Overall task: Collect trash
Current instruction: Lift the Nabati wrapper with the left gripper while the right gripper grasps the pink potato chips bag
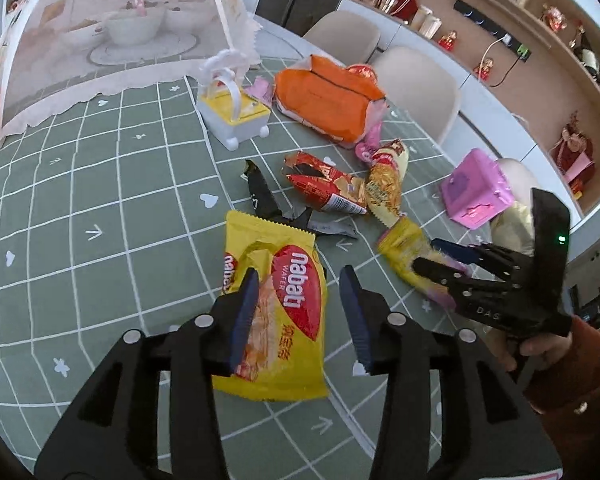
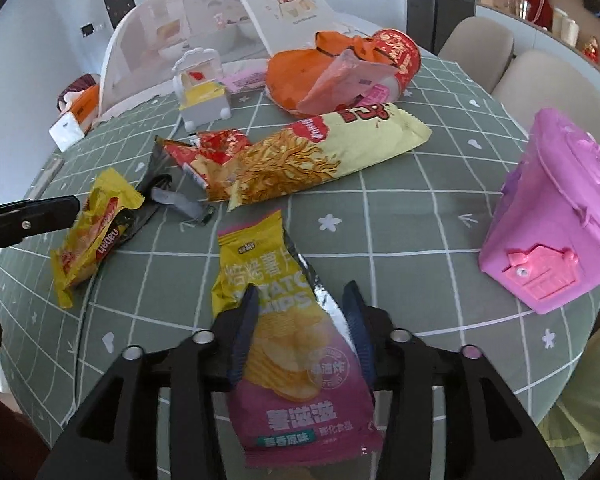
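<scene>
Step in hand: both grippers are set over wrappers on the green grid-patterned tablecloth, each lined up for a pick; nothing is lifted yet.
Left gripper: jaws stand partly apart, astride the yellow Nabati wafer wrapper; the left pad overlaps the wrapper's edge, the right pad hangs clear over the cloth, so I judge no grip yet.
Right gripper: jaws fairly wide, straddling the yellow-and-pink potato chip bag; the pads do not seem to press it.
Next move: probably each claw must sink onto its wrapper and close on the thin film, then carry it to the pink plastic desktop bin, which seems the likely target.
Wafer wrapper look: flat, crinkled foil, torn open at the top, red oval logo, lying near the table's front edge.
Chip bag look: opened, silver lining showing at its torn side, lying flat just below the right claw.
Other litter: a long pale-yellow snack bag, a red crumpled wrapper and a black torn wrapper lie in the table's middle.
Risk: flat film may slip from the pads.
</scene>
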`<state>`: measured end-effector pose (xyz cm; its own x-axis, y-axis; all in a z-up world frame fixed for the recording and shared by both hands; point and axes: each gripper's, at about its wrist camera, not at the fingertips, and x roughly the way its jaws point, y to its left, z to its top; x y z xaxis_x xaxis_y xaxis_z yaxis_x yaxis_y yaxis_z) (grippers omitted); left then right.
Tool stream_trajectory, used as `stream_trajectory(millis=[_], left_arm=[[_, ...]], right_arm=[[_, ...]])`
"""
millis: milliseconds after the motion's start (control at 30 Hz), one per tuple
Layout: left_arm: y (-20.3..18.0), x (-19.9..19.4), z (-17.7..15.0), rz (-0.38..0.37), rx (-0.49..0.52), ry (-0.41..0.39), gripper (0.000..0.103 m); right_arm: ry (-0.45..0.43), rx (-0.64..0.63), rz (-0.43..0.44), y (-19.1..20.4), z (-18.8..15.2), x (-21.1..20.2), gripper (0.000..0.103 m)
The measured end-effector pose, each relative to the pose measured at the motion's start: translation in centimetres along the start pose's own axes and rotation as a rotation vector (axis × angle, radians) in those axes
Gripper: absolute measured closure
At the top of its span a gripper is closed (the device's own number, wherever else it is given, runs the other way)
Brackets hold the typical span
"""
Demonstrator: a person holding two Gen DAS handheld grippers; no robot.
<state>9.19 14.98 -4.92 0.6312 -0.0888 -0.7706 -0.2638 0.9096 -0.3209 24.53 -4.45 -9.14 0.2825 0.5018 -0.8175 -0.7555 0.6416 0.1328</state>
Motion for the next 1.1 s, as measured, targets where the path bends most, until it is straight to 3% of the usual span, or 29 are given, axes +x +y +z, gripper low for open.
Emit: stream_trajectory(millis=[133,267,400,500,567,667,833,1100], left_arm=[[1.5,-0.4,-0.5,0.068,-0.031,-0.006,0.063],[2.9,0.5,-1.3,0.094,-0.088,0.032,0.063],[2.1,1.5,-1.9,0.110,-0.043,0.060,0.063],[1.7,2.4,-2.1,0.148,-0.023,0.084,0.065],[1.7,2.6,-2.2,0.155,-0.023,0.096,0.078],[1.5,2.3,-2.3,0.133,-0.011,0.098,0.085],[1.0,1.3,-2.2,0.135,0.006,0.071,0.086],[2.1,-0.1,-1.6,0.119,-0.068,0.025,0.086]], right_arm=[[-0.026,0.053,0.011,-0.3,-0.2,-0.1,0.054],[-0.024,-0.037,-0.009,0.4,-0.5,-0.1,0.054],[-0.012,-0.078,0.013,0.7,-0.8,-0.7,0.054],[-0.056,-0.060,0.057,0.4,-0.8,-2.2,0.054],[-0.071,-0.073,0.083,0.5,-0.5,-2.8,0.054],[-0.064,-0.136,0.075,1.1,0.2,-2.7,0.054],[-0.045,-0.175,0.062,0.8,1.1,-1.9,0.054],[0.005,-0.154,0.044,0.3,-0.3,-1.0,0.054]])
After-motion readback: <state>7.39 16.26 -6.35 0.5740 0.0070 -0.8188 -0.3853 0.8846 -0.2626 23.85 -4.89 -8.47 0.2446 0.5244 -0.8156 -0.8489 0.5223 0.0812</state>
